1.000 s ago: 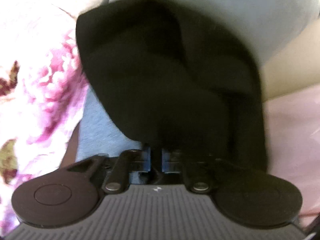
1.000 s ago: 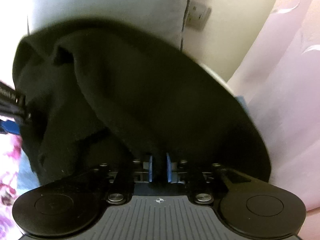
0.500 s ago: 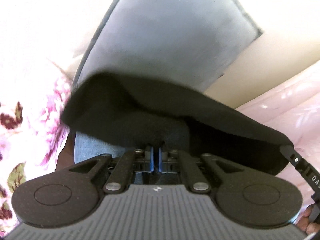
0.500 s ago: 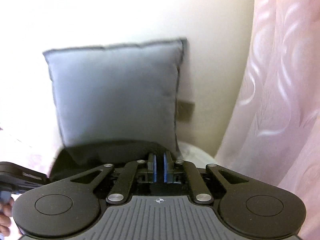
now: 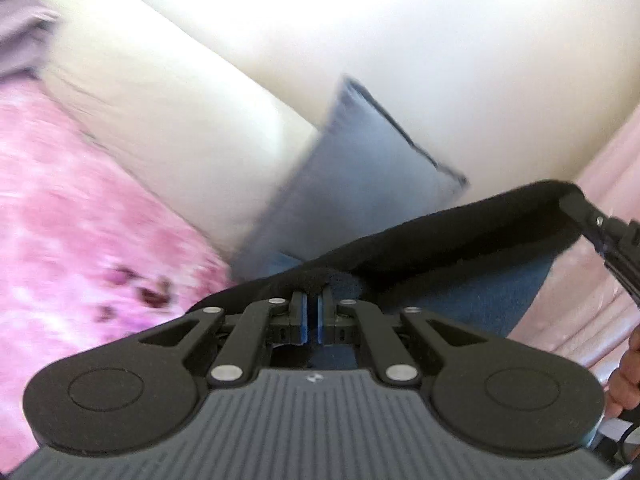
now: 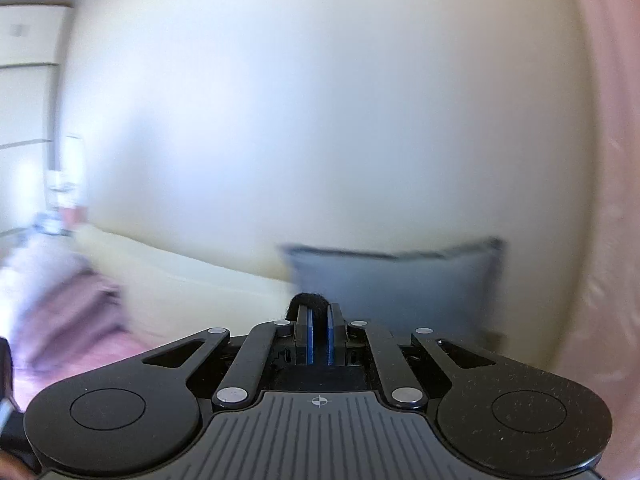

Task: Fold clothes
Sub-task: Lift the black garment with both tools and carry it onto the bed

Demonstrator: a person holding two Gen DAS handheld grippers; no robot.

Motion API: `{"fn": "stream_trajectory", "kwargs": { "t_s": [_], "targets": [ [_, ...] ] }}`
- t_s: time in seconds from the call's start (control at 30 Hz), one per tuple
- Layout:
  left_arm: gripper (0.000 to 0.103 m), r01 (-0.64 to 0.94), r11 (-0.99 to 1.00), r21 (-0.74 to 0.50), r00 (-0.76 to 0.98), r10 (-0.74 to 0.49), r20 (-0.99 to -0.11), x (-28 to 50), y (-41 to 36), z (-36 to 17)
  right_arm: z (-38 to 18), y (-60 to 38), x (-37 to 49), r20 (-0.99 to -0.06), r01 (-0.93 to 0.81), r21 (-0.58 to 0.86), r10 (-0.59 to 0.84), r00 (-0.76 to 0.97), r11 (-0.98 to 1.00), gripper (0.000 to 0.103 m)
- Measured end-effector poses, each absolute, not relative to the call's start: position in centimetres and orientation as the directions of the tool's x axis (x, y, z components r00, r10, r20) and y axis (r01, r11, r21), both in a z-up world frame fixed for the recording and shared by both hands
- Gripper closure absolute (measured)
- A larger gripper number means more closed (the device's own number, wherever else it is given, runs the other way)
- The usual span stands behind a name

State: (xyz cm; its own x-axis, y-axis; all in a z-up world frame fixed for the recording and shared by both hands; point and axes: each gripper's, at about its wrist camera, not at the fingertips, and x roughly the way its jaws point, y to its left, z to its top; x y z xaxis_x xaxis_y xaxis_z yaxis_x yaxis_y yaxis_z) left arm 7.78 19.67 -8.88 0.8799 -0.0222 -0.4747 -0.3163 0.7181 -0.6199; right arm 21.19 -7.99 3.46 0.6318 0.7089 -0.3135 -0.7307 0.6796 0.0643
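A black garment [image 5: 460, 232] is stretched in the air between both grippers. My left gripper [image 5: 312, 300] is shut on one edge of it, and the cloth runs up and right to the right gripper's fingers [image 5: 588, 216] at the frame's right edge. In the right wrist view my right gripper [image 6: 319, 312] is shut on a small hump of the black garment [image 6: 308, 299]; the rest of the cloth hangs below, out of sight. A blue piece of clothing [image 5: 480, 296] lies under the stretched cloth.
A grey-blue cushion [image 5: 360, 184] [image 6: 400, 284] leans against the cream wall. A pink floral bedspread [image 5: 80, 240] fills the left. Pink curtain [image 6: 608, 200] hangs at the right. A hand [image 5: 630, 376] shows at the right edge.
Both grippers have risen and tilted up with the garment. The black cloth, which filled both views, now shows as a taut band on the left and a small tuft on the right.
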Motion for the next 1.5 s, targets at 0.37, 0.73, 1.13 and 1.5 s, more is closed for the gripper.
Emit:
{"fn": "stream_trajectory", "kwargs": {
  "t_s": [0.37, 0.73, 1.13, 1.5],
  "targets": [
    [0.101, -0.661, 0.514, -0.547, 0.741, 0.561, -0.369, -22.6, 25.8, 0.3, 7.7, 4.5, 6.2, -0.208, -0.968, 0.138, 0.962, 0.179, 0.21, 0.098],
    [0.087, -0.926, -0.211, -0.313, 0.06, 0.737, -0.673, -42.6, 22.7, 0.8, 7.6, 19.0, -10.9, -0.407, -0.937, 0.096, 0.846, -0.345, -0.336, 0.094],
    [0.078, -0.909, -0.409, -0.083, -0.102, 0.411, -0.906, -42.0, 12.7, -5.5, -3.5, 21.6, -16.8, -0.837, -0.84, 0.108, 0.408, -0.366, -0.532, 0.086],
    [0.072, -0.935, -0.354, -0.031, -0.104, 0.358, -0.928, -35.6, 5.9, -7.7, -8.8, 12.7, -12.1, -0.894, -0.839, 0.044, 0.354, -0.275, -0.542, 0.079]
  ]
}}
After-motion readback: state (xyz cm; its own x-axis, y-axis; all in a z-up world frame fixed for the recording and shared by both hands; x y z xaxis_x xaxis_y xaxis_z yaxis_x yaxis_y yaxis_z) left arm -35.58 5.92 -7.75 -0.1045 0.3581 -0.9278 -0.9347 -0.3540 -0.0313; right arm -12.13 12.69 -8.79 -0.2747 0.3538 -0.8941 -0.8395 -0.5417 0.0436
